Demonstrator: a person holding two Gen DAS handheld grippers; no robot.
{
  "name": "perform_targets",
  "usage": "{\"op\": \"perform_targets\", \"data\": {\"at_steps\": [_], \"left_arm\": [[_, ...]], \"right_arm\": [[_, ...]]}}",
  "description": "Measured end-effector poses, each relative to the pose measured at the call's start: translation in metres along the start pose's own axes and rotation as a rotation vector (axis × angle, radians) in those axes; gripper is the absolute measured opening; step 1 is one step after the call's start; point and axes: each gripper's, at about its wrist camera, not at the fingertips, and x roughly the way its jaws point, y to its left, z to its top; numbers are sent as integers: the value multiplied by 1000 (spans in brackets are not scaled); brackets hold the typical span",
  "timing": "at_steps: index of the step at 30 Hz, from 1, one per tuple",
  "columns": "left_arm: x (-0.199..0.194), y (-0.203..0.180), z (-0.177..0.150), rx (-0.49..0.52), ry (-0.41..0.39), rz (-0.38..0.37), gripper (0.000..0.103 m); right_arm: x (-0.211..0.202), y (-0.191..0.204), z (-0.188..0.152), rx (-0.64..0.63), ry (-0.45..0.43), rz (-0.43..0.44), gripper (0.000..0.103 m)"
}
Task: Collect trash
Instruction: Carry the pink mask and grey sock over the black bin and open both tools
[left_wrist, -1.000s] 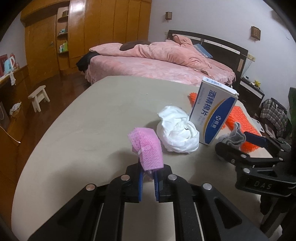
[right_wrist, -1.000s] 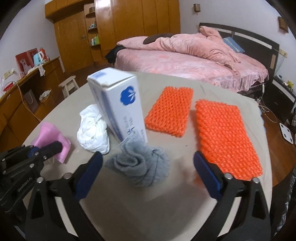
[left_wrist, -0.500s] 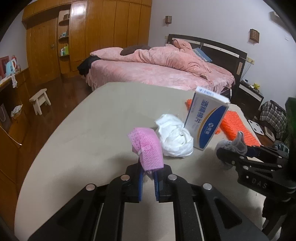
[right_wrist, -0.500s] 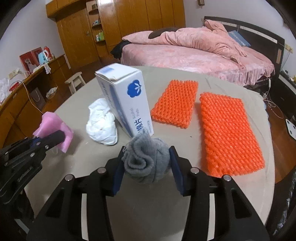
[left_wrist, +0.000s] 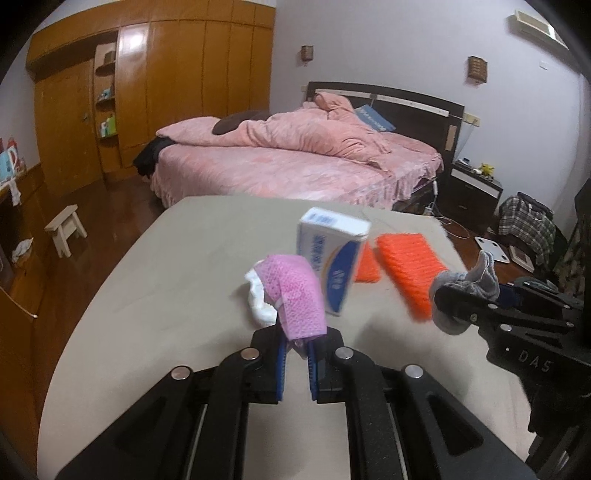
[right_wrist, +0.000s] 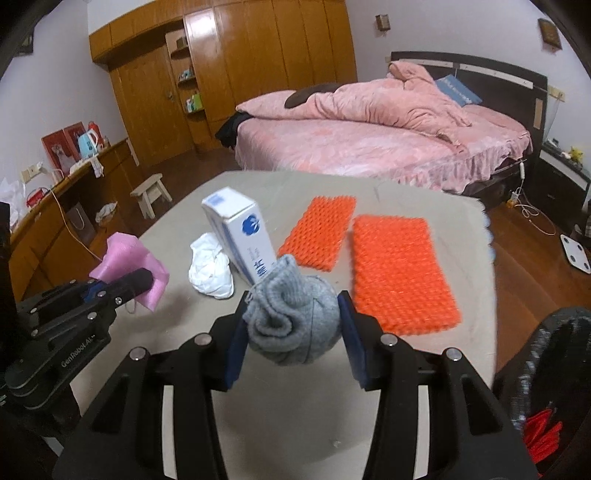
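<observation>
My left gripper (left_wrist: 295, 354) is shut on a crumpled pink mesh cloth (left_wrist: 295, 291) and holds it above the beige table (left_wrist: 166, 295); it also shows in the right wrist view (right_wrist: 133, 266). My right gripper (right_wrist: 293, 325) is shut on a grey balled sock (right_wrist: 291, 317), lifted off the table; the sock also shows in the left wrist view (left_wrist: 469, 280). A white crumpled wad (right_wrist: 210, 269) and a blue-and-white box (right_wrist: 240, 236) stand on the table beyond both grippers.
Two orange foam mesh pads (right_wrist: 399, 269) lie on the table's right half. A black trash bag (right_wrist: 546, 376) with something red inside sits at the lower right, off the table edge. A pink bed (right_wrist: 369, 133) and a wooden stool (right_wrist: 151, 192) stand beyond.
My right gripper closed on the grey sock and lifted it off the table. Both grippers have risen and pulled back from the box, the left still holding the pink cloth.
</observation>
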Motion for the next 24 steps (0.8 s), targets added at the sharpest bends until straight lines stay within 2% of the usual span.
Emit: {"op": "perform_targets", "data": {"at_steps": [24], "left_arm": [[-49, -115, 16, 125, -70, -155, 10]], "right_arm": [[-125, -61, -15, 33, -139, -113, 45]]}}
